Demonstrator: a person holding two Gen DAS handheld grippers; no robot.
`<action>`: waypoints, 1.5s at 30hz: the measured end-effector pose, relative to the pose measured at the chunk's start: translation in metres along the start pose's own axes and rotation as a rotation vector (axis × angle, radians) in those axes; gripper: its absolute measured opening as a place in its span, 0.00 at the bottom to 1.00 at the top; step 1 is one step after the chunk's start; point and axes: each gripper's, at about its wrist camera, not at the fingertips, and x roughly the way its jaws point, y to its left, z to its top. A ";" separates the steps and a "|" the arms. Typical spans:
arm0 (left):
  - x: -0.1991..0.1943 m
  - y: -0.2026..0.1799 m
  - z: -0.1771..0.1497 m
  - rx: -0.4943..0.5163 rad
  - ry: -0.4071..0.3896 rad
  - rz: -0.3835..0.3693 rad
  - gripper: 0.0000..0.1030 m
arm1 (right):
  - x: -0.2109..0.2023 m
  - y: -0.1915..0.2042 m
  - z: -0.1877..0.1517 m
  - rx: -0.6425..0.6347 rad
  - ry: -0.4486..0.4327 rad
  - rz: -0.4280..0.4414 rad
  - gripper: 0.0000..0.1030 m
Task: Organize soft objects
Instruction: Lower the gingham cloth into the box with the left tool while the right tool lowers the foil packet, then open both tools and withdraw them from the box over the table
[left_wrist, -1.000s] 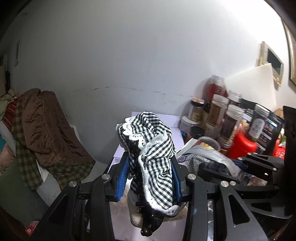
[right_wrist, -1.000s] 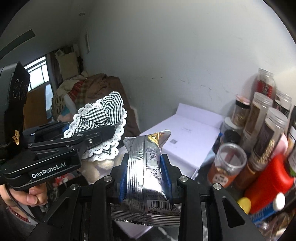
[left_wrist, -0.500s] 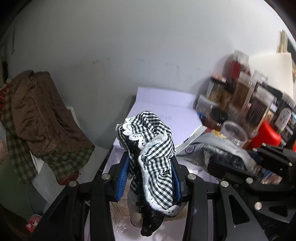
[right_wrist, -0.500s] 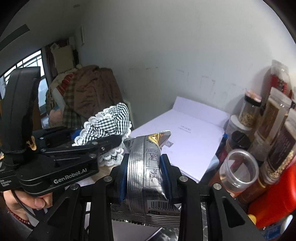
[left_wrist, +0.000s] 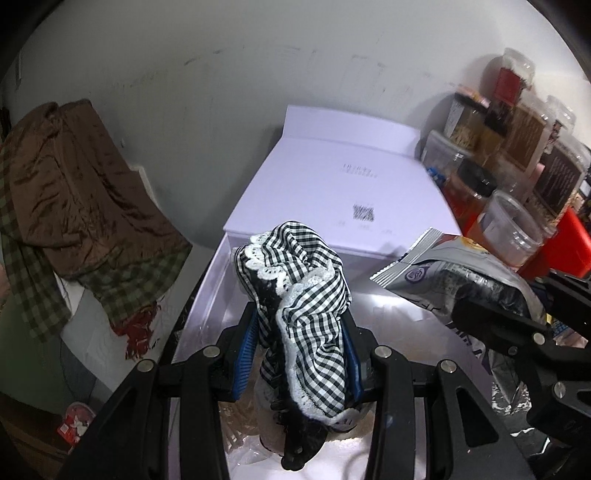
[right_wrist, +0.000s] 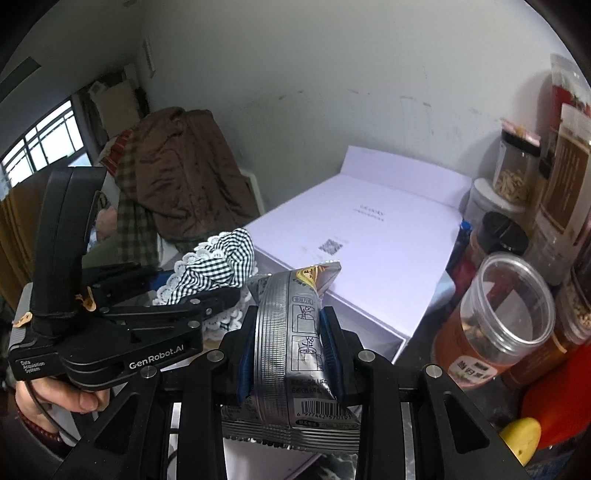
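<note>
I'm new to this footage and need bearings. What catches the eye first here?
The black-and-white checked cloth with lace trim, clamped in the left gripper over the white box. Beside it, the right gripper is shut on a silver snack packet. Jars crowd the right edge.

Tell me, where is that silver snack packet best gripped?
Across its flat middle, coming in from its bottom edge, as the right hand-held gripper does now. The snack packet is thin there and stands upright, so the two fingers press its flat faces.
</note>
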 end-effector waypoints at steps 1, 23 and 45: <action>0.002 -0.001 -0.001 0.001 0.006 0.003 0.39 | 0.003 -0.001 -0.001 0.001 0.008 -0.003 0.31; 0.013 -0.013 -0.002 0.045 0.055 0.064 0.44 | 0.036 -0.006 -0.009 0.010 0.103 -0.036 0.42; -0.078 -0.033 0.012 0.058 -0.095 0.118 0.59 | -0.038 0.009 0.009 -0.006 0.008 -0.072 0.49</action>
